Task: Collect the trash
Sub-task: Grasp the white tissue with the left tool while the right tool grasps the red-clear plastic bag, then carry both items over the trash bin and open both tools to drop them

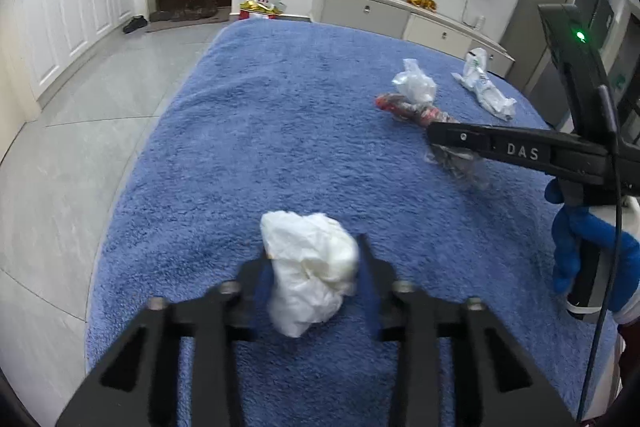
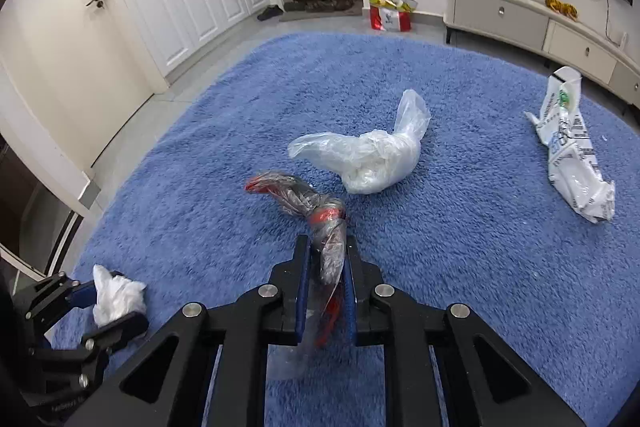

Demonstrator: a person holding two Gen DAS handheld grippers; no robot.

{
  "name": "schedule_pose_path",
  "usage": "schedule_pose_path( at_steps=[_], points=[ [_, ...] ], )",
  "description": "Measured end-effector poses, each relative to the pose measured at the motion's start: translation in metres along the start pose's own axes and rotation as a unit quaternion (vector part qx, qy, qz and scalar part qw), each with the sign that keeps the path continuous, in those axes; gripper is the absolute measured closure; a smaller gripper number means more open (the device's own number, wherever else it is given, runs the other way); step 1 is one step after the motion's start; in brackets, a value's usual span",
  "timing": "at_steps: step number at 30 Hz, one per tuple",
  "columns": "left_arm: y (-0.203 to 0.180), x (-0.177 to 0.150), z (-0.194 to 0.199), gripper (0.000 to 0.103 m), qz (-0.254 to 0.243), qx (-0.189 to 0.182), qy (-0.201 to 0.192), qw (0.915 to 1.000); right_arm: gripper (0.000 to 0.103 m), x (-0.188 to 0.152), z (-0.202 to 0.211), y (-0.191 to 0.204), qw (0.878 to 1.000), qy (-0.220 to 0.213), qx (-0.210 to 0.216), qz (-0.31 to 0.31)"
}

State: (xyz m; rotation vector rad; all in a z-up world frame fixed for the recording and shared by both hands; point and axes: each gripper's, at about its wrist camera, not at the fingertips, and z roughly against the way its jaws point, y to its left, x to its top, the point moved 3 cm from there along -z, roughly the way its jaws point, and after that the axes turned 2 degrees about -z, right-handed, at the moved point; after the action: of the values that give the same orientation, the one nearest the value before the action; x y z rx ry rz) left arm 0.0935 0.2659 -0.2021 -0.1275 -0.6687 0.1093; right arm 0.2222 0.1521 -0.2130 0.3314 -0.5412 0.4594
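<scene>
A crumpled white paper wad (image 1: 316, 267) lies on the blue shag rug (image 1: 280, 131), and my left gripper (image 1: 316, 251) is shut on it, one finger on each side. The right wrist view shows this at its lower left, the left gripper (image 2: 120, 301) holding the wad (image 2: 114, 293). My right gripper (image 2: 327, 247) is shut on a twisted clear and red plastic wrapper (image 2: 316, 199) that trails onto the rug. From the left wrist, the right gripper (image 1: 434, 137) comes in from the right, held by a blue-gloved hand (image 1: 580, 247), over the wrapper (image 1: 404, 107).
A clear plastic bag with white contents (image 2: 372, 159) lies just beyond the wrapper. A white printed bag (image 2: 572, 155) lies at the rug's right. A low TV cabinet (image 2: 520, 15), a red gift bag (image 2: 386, 7) and white cupboards (image 2: 192, 3) line the walls.
</scene>
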Motion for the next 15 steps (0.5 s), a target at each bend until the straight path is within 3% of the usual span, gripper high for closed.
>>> schedule_pose_path(
  at_steps=[9, 15],
  points=[
    [-0.014, 0.017, 0.054, 0.081, -0.017, 0.016, -0.042, 0.9989, 0.09, -0.02, 0.086, 0.0, 0.998, -0.056, 0.037, 0.017],
    [-0.057, 0.042, 0.097, 0.081, -0.056, 0.0, -0.079, 0.9953, 0.09, -0.037, 0.167, -0.021, 0.993, -0.112, 0.037, 0.02]
  ],
)
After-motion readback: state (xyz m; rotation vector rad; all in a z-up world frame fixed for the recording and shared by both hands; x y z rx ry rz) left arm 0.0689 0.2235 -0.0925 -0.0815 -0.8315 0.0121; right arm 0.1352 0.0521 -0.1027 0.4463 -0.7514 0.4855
